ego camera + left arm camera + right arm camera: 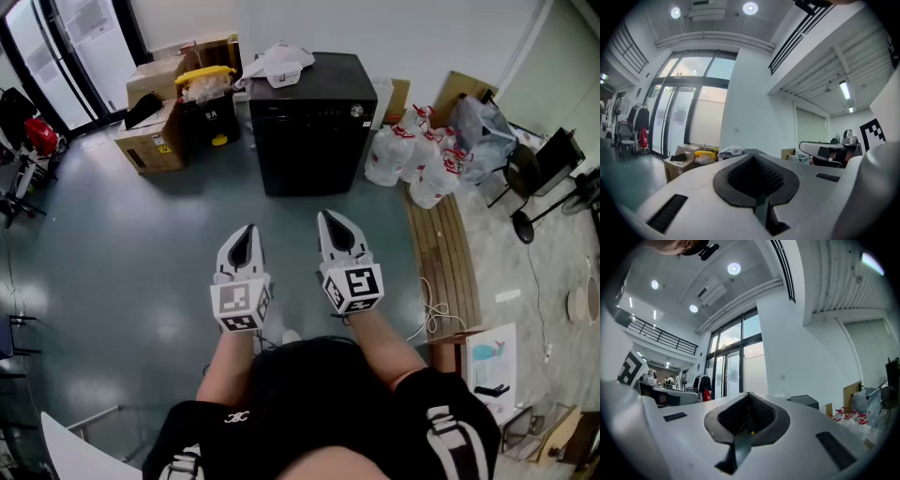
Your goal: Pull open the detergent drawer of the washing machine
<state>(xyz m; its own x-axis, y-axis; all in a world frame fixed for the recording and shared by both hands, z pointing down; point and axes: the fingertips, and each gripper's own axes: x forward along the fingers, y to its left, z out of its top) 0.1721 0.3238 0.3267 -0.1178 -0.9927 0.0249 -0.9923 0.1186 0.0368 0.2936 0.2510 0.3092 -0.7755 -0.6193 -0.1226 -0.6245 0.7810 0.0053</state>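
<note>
left gripper [247, 231]: jaws together, empty | right gripper [328, 217]: jaws together, empty | washing machine [309, 131]: black, on floor by wall, well apart from both grippers; boxes [155, 131] left of it, bottles [412, 155] right of it

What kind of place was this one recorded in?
Probably a high-ceilinged workspace or lobby, not a home laundry room: a black washing machine stands loose on the grey floor among cardboard boxes and large plastic bottles, with tall glass doors beyond.
</note>
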